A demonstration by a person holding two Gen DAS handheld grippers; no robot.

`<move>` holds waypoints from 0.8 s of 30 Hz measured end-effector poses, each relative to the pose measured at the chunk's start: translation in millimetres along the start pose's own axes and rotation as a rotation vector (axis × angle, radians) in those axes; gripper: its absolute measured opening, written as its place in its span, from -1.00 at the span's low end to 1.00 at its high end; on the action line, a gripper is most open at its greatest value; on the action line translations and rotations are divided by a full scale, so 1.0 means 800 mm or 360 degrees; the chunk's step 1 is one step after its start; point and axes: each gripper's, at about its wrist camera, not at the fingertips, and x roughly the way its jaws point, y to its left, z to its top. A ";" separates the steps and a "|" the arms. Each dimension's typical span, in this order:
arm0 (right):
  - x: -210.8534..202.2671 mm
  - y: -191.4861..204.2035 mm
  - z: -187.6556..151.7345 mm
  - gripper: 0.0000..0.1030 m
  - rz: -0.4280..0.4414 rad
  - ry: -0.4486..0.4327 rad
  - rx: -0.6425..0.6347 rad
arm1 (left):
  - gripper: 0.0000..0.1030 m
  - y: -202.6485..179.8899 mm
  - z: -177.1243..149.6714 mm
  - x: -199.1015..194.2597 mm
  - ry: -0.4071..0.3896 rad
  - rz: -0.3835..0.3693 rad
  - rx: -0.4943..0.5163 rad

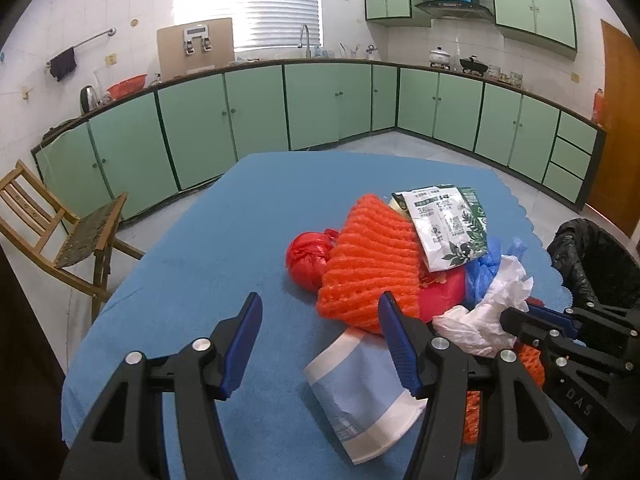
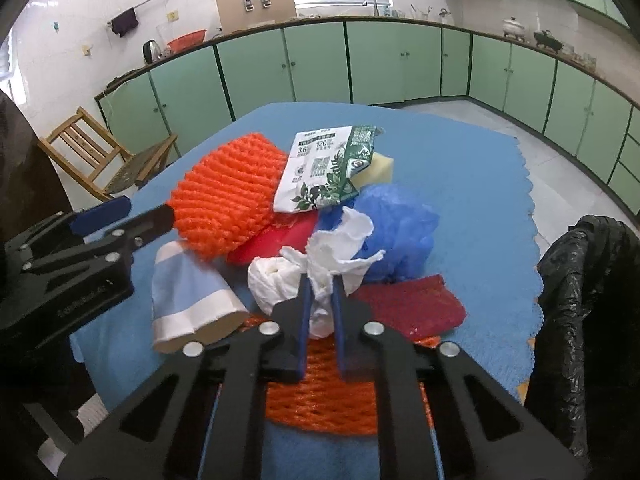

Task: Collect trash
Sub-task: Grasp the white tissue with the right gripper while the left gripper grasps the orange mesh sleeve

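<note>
A heap of trash lies on the blue tablecloth (image 1: 192, 264): an orange foam net (image 1: 372, 256) (image 2: 228, 196), a red bag ball (image 1: 306, 256), a green-and-white packet (image 2: 324, 168), a blue plastic bag (image 2: 400, 232), crumpled white tissue (image 2: 340, 256) and a blue-and-white paper cup (image 1: 360, 396) on its side. My right gripper (image 2: 320, 284) is shut on the white tissue at the near edge of the heap. My left gripper (image 1: 320, 304) stands open just in front of the orange net and above the cup, with nothing pressed between its fingers.
A bin lined with a black bag (image 2: 588, 280) stands off the table's right edge. A second orange net (image 2: 320, 400) and a dark red sheet (image 2: 412, 304) lie near my right gripper. A wooden chair (image 1: 60, 224) stands left of the table, with green cabinets behind.
</note>
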 end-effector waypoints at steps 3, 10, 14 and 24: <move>-0.017 -0.005 0.004 -0.88 0.0013 -0.0068 0.0021 | 0.15 -0.002 0.001 0.001 0.0007 -0.0022 -0.0001; -0.051 -0.034 0.019 -0.88 -0.0065 -0.0172 0.0068 | 0.35 -0.016 0.011 0.006 -0.0013 -0.0061 0.0032; -0.047 -0.051 0.018 -0.88 -0.0098 -0.0155 0.0091 | 0.52 -0.024 0.014 0.014 -0.0010 -0.0064 0.0055; -0.034 -0.057 0.015 -0.88 -0.0093 -0.0114 0.0104 | 0.48 -0.030 0.017 0.045 0.0051 -0.0091 0.0079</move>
